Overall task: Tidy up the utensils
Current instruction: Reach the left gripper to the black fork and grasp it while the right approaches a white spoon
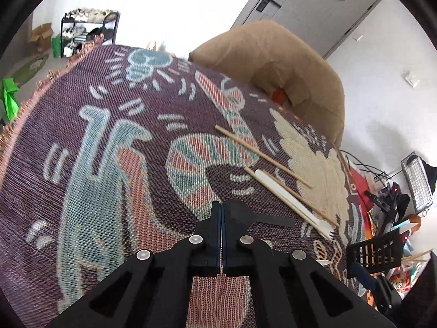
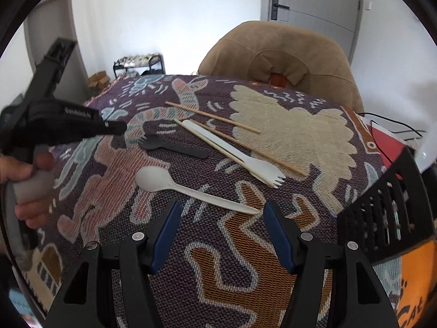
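A black spork [image 2: 172, 147] lies on the patterned cloth; it also shows in the left wrist view [image 1: 259, 216]. My left gripper [image 1: 220, 207] is shut and empty, its tips just left of the spork's head; it also shows in the right wrist view [image 2: 117, 128]. A white spoon [image 2: 188, 188] lies just ahead of my right gripper [image 2: 221, 207], which is open and empty above the cloth. A white spork [image 2: 235, 153] [image 1: 295, 205] and three wooden chopsticks [image 2: 213, 117] [image 1: 262, 155] lie beyond.
A black slotted basket [image 2: 387, 213] stands at the table's right edge; it also shows in the left wrist view [image 1: 374, 251]. A tan chair [image 2: 281, 60] stands behind the table. The cloth [image 2: 273, 259] covers the whole tabletop.
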